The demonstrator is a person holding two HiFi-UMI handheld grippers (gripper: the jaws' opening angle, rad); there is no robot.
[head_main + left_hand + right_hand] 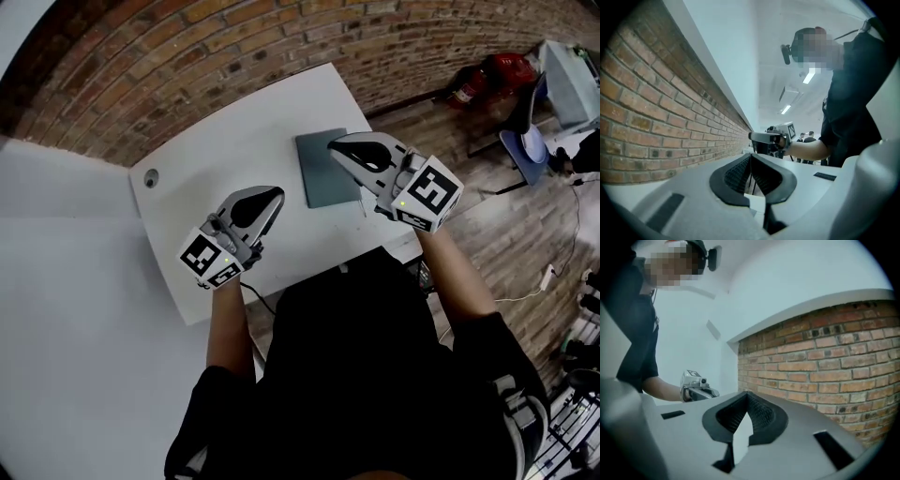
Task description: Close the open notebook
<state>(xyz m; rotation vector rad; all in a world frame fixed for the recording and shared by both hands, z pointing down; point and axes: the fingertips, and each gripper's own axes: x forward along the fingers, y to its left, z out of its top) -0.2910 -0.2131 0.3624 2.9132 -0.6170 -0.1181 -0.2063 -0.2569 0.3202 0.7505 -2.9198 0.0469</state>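
White table (234,131) fills the centre and lower left of the head view, with a brick wall (187,56) behind it. A person stands at the near edge, both arms out over the top.

Notebook (319,173): grey, flat on the table just right of centre. Cover down, no open pages showing; reads as already closed. Long axis runs top to bottom in frame, away from the person.

Right gripper (336,146): the nearer one. Its tips overlap the notebook's upper right corner in frame, apparently clear above it. Jaws pressed together, nothing between.

Left gripper (274,195): lower left of the notebook, apart from it. Jaws likewise together, empty.

Judgement: closing looks complete; any final press falls to the right hand.
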